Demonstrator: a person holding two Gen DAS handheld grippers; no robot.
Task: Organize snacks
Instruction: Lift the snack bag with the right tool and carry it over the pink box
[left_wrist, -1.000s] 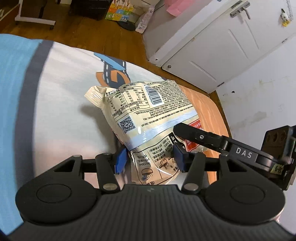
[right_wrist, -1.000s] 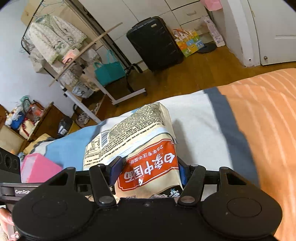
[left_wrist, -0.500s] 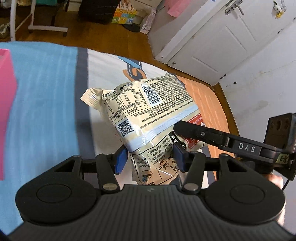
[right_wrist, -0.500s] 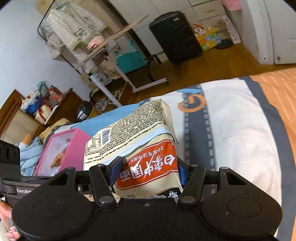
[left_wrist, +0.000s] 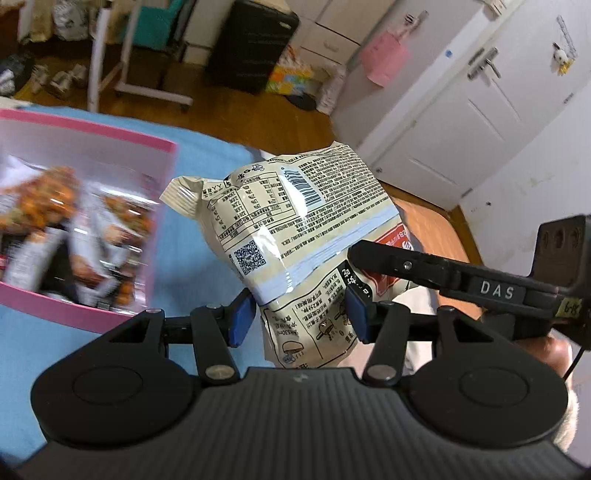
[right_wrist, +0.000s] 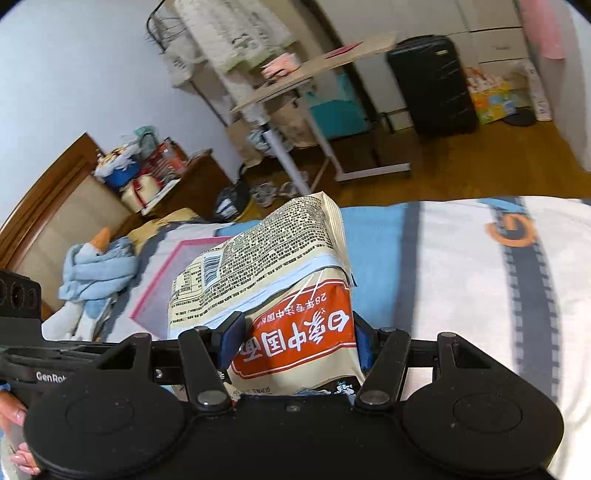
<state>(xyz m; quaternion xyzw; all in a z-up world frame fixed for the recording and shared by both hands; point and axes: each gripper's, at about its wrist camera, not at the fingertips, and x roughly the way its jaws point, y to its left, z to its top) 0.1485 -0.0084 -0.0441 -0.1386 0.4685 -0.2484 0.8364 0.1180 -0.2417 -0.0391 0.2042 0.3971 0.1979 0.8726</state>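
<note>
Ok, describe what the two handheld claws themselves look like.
Both are matte black with blue pads on their fingers and silver rivets. The left claw has a ribbed body and round side discs. The right claw looks alike; its arm reads "DAS" in the left view, with a small handwritten sticker.

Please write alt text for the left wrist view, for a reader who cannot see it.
The left hand-held gripper holds a beige snack bag above a blue bedsheet. A pink box of snacks sits at left; the right hand-held gripper grips the bag's right side.

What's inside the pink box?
Pink box holds blurred snack packets, orange and white. Its bottom is covered; the count is unclear.
</note>
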